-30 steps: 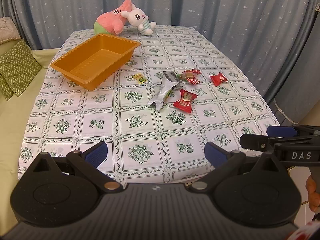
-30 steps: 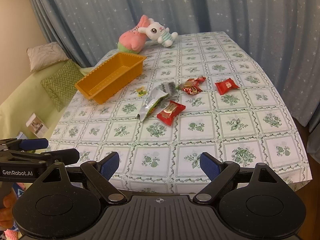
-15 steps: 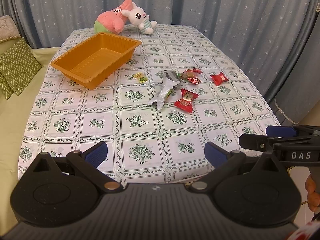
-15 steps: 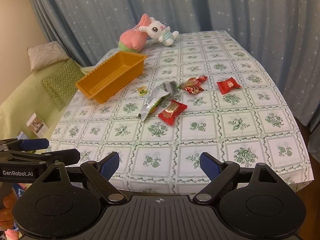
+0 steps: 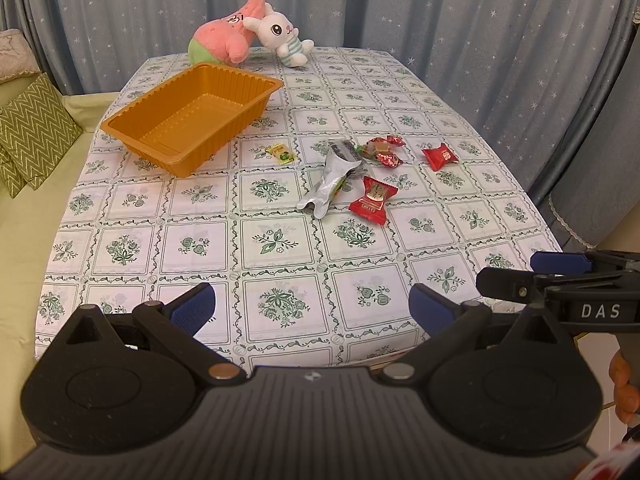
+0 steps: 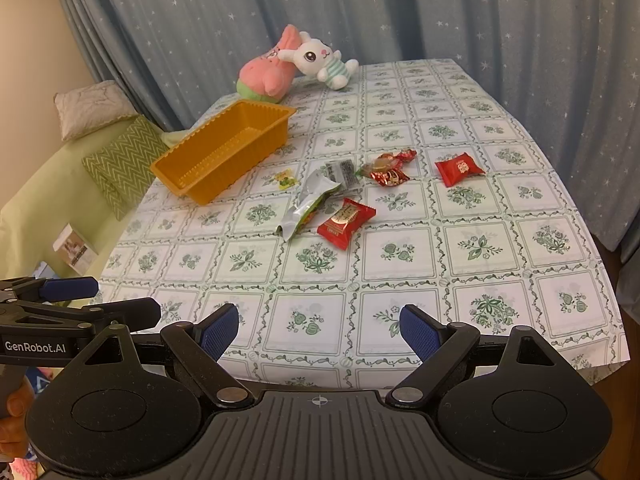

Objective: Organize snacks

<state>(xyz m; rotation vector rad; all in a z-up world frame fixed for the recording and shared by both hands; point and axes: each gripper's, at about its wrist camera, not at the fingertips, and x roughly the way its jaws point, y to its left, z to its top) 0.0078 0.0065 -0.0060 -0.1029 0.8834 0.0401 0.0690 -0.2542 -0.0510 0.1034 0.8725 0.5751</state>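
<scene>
Tray: orange tray [image 5: 192, 114] sits empty on the tabletop [image 5: 280, 280], in front of the two plush toys [image 5: 248, 34]. All places below are given relative to the tray.
Snacks: all lie right of the tray, loose on the cloth, none inside it.
Small sweet: yellow-green sweet [image 5: 282, 153] lies just beside the tray's right corner.
Silver pouch: crumpled pouch [image 5: 330, 182] lies further right and nearer the tools, its far end on a dark sachet [image 5: 343, 148].
Red pack: flat red pack [image 5: 373, 199] lies just right of the pouch.
Twist sweets: two twist-wrapped sweets [image 5: 382, 150] lie right of the sachet.
Far pack: second red pack [image 5: 440, 156] lies farthest right of the tray.
Left tool [image 5: 312, 308]: fingers spread, nothing between them, over the near tabletop edge.
Right tool [image 6: 316, 330]: fingers spread, empty, same near edge.
Handling: judged light, thin, crinkly and slippery; the sweets likely hard inside.
Grip point: take packs across the body; the pouch at its pinched middle; twist sweets across the centre, not by the wrapper ends.
Risk: a flat pack may slide on the cloth instead of lifting.
</scene>
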